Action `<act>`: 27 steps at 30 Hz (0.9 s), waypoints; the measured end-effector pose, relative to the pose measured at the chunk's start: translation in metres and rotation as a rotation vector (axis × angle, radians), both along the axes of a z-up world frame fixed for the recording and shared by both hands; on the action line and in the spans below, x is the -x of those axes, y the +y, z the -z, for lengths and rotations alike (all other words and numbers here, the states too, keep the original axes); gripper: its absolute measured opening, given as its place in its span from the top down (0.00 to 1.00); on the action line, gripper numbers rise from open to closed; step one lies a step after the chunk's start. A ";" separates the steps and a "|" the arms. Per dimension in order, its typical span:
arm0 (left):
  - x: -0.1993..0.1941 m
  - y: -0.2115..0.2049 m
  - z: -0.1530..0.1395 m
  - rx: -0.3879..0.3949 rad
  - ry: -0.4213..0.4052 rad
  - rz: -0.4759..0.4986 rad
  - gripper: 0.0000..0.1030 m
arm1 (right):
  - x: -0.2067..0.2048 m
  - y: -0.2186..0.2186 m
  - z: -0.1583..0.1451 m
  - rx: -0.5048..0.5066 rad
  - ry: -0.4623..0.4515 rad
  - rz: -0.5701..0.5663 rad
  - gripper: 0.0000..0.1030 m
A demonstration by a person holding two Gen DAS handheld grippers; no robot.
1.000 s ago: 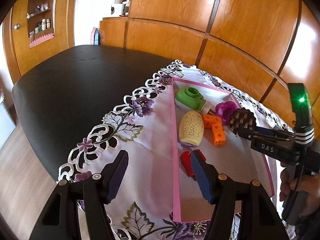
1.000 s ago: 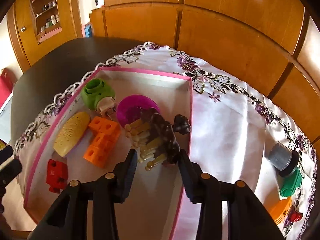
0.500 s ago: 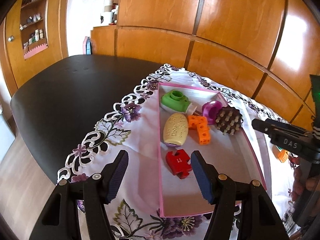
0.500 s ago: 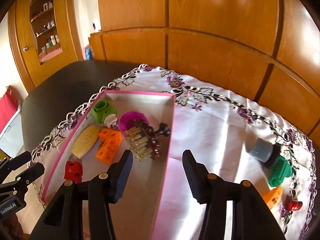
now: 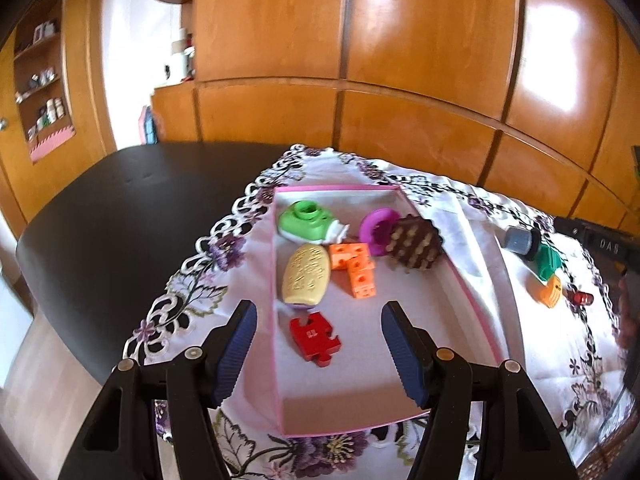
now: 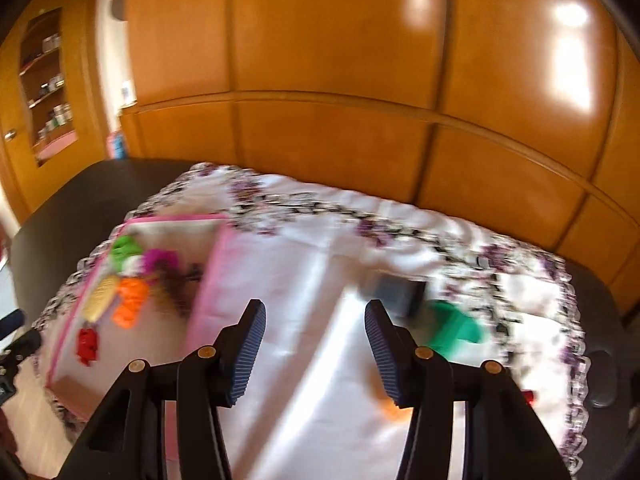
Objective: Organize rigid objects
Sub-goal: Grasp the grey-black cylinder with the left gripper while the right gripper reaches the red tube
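Tray's filling up, both grippers empty and spread wide

The left gripper (image 5: 316,344) hovers with jaws apart over the near end of the pink tray (image 5: 476,304), where a red puzzle piece (image 5: 314,338), orange blocks (image 5: 354,268), brown spiky brush (image 5: 416,246) and the rest cluster at the far end, likely to leave open floor near. The right gripper (image 6: 314,348) gapes over bare cloth; a green piece (image 6: 454,328) and grey cap (image 6: 394,294) wait to its right, clear of the tablecloth (image 6: 304,272) edge.
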State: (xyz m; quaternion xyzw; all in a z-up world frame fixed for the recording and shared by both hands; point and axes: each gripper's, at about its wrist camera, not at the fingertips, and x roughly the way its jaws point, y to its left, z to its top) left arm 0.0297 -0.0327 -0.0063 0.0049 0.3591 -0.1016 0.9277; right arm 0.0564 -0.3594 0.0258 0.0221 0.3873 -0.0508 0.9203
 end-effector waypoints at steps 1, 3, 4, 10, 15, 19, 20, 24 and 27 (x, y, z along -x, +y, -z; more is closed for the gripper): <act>0.000 -0.005 -0.002 -0.006 -0.004 0.013 0.36 | 0.003 -0.016 -0.001 0.009 -0.002 0.035 0.49; 0.000 -0.014 -0.004 -0.021 -0.009 0.034 0.36 | 0.008 -0.040 0.000 0.023 -0.006 0.088 0.49; 0.000 -0.019 -0.005 -0.026 -0.010 0.044 0.36 | 0.010 -0.052 0.002 0.031 -0.007 0.121 0.49; -0.001 -0.052 -0.011 -0.077 -0.024 0.118 0.36 | 0.034 -0.137 0.032 -0.038 0.011 0.393 0.49; -0.006 -0.085 -0.021 -0.089 -0.047 0.179 0.36 | 0.044 -0.176 0.035 -0.183 0.006 0.512 0.49; -0.008 -0.117 -0.026 -0.109 -0.063 0.247 0.36 | 0.050 -0.194 0.043 -0.299 0.026 0.560 0.49; -0.009 -0.124 -0.026 -0.113 -0.063 0.263 0.36 | 0.050 -0.193 0.044 -0.306 0.028 0.566 0.49; -0.010 -0.150 -0.024 -0.120 -0.052 0.320 0.36 | 0.056 -0.199 0.043 -0.337 0.020 0.592 0.49; -0.014 -0.169 -0.020 -0.116 -0.030 0.356 0.36 | 0.058 -0.202 0.044 -0.362 0.019 0.605 0.49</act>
